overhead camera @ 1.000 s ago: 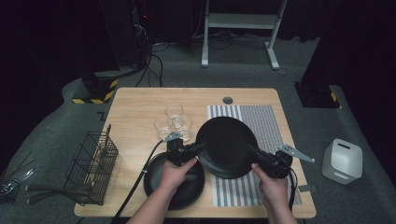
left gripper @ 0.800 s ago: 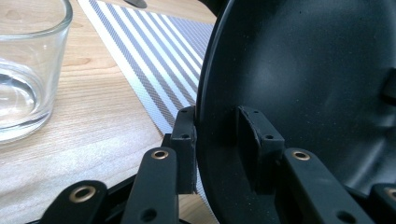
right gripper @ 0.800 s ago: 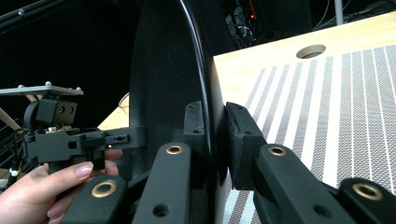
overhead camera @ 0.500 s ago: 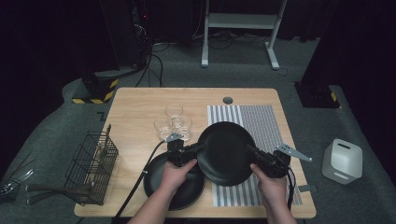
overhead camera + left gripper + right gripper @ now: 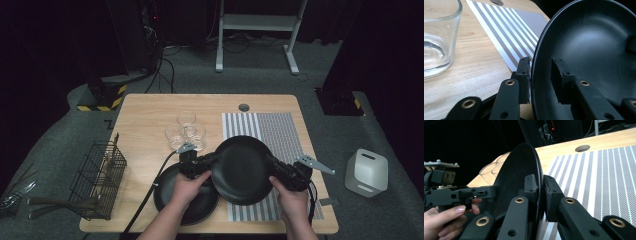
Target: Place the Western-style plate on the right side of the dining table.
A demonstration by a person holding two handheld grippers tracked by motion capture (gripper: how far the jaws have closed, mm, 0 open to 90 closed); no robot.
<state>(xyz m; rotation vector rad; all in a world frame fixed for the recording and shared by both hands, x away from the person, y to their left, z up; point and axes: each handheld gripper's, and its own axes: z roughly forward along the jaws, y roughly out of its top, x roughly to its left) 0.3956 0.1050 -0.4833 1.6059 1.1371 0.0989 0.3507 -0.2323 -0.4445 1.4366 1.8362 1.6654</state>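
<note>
A black plate (image 5: pixel 242 170) hangs tilted above the table's front, over the striped mat (image 5: pixel 280 127), with a gripper on each side. My left gripper (image 5: pixel 214 159) straddles its left rim; in the left gripper view (image 5: pixel 539 75) one pad lies on the plate's (image 5: pixel 594 50) outer side and one on the inner wall. My right gripper (image 5: pixel 270 162) is shut on the right rim. In the right gripper view (image 5: pixel 541 187) both pads pinch the plate's (image 5: pixel 521 167) edge, and the left gripper shows farther off with a hand behind it.
A second black plate (image 5: pixel 182 192) lies on the wooden table (image 5: pixel 145 115) under the left hand. Three clear glasses (image 5: pixel 186 131) stand behind it. A wire basket (image 5: pixel 97 177) sits at the left edge. On the floor at the right stands a white container (image 5: pixel 366 172).
</note>
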